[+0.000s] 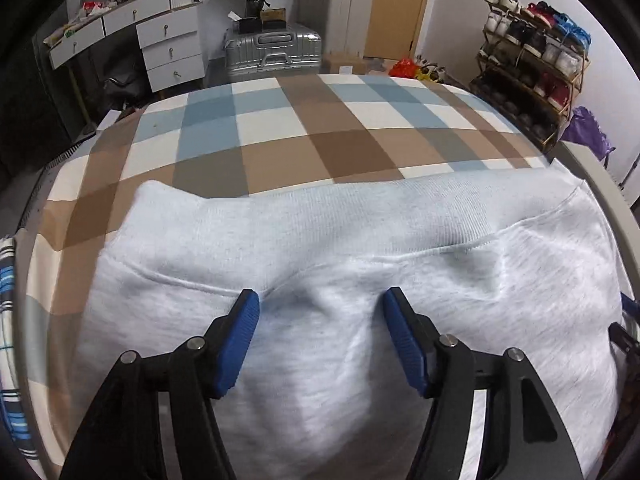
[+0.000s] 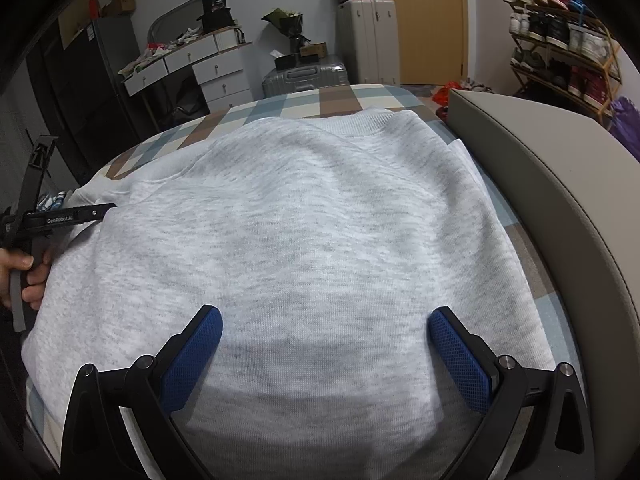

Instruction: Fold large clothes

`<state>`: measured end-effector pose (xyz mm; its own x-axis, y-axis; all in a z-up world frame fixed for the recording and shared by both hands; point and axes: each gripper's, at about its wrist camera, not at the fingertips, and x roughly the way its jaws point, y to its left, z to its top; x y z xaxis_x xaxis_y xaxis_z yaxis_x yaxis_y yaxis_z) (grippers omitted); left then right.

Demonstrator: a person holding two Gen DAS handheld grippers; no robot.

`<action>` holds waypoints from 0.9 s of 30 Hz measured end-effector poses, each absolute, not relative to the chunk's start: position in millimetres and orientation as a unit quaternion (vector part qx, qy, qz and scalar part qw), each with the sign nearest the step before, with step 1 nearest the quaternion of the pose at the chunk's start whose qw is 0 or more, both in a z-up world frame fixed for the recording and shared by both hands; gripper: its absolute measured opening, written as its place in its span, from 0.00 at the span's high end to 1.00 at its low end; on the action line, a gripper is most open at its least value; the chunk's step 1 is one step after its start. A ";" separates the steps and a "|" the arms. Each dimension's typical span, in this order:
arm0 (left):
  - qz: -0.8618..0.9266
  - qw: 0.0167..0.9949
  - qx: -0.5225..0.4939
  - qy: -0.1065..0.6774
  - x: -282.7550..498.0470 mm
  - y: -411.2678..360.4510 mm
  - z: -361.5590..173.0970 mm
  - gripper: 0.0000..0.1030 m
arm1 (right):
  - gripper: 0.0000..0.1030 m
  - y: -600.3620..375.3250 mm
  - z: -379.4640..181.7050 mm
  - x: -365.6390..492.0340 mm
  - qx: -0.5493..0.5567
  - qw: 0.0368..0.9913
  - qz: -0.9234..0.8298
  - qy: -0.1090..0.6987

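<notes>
Blue-padded fingers (image 1: 248,320) on the left gripper (image 1: 320,300) are spread wide with nothing pinched between them, just hovering over a little puckered wrinkle in the sweatshirt (image 1: 360,280). Same deal on the right gripper (image 2: 325,320): its fingers (image 2: 200,344) stand wide apart over the cloth, gripping nothing.

So the sweatshirt is a light heather-grey one, lying pretty flat on the bed (image 1: 280,140), taking up most of the near half. From the left wrist view you can see a ribbed band running across its far edge with a seam line right below it, close to the fingertips. From the right wrist view the fabric looks mostly smooth, a few soft ripples, and the ribbed edge sits at the far end.

Off at the left edge of the right view, a hand (image 2: 24,276) is wrapped around the left gripper's handle, right at the side of the garment.

Bed cover is a big check of blue, brown and cream. A padded beige bed frame (image 2: 560,168) curves along the right side. Past the bed: a white dresser (image 1: 168,48) with a messy top, a silver suitcase (image 1: 272,52) lying flat, a taller pale one standing behind it, a wooden door (image 1: 396,8), and a shoe rack (image 1: 532,60) stuffed with sneakers.
</notes>
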<state>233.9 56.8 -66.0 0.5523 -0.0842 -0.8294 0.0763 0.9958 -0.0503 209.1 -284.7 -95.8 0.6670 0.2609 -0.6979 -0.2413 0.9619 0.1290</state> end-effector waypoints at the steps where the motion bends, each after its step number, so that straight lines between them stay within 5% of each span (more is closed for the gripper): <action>1: -0.023 0.884 0.017 0.466 231.3 57.2 -65.1 0.15 | 0.00 -284.8 -95.7 209.0 0.013 0.913 0.138 0.384; 12: -0.084 0.909 0.054 0.404 169.9 -2.8 -11.8 0.21 | 0.00 -284.2 -94.9 208.6 0.016 0.913 0.139 0.384; 17: -0.115 0.886 0.069 0.443 203.5 -38.2 -36.1 0.21 | 0.00 -284.3 -95.1 208.5 0.016 0.913 0.139 0.384; 27: -0.043 0.882 0.046 0.468 175.5 29.3 -56.2 0.17 | 0.00 -284.1 -94.7 208.7 0.019 0.913 0.141 0.383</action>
<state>175.5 29.3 -56.2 0.5591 -0.0333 -0.8284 0.1185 0.9921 0.0401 208.7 -284.1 -94.7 0.6667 0.2714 -0.6942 -0.2421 0.9597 0.1427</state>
